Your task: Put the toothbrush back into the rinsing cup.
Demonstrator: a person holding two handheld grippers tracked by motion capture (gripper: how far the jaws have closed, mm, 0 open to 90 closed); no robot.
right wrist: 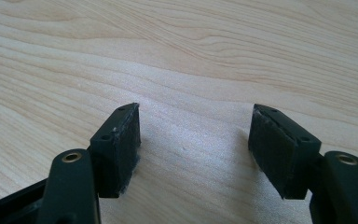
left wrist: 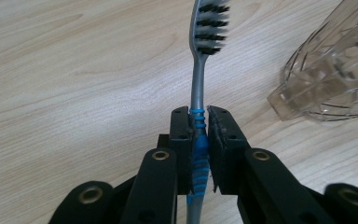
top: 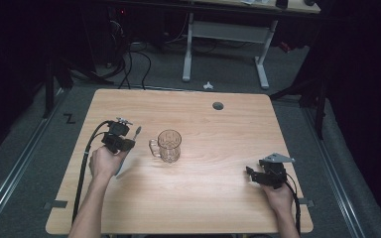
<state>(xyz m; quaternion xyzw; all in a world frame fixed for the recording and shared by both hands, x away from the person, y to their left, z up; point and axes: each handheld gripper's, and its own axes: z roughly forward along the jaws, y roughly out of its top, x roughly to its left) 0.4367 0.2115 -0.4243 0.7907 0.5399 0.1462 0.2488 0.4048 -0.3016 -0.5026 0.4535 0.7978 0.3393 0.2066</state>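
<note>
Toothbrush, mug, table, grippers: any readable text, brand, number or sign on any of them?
None readable.
toothbrush: grey handle with blue grip ribs, no lettering visible.
glass mug: clear cut pattern, no print.
table: bare wood grain, no label.
left gripper and right gripper: plain black, no markings.
Floor left of the table: a black Z-shaped mark; tape or letter, can't tell.

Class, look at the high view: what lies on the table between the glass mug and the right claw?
Nothing: in the high view, only bare wooden table separates the glass mug from the open right claw.
</note>
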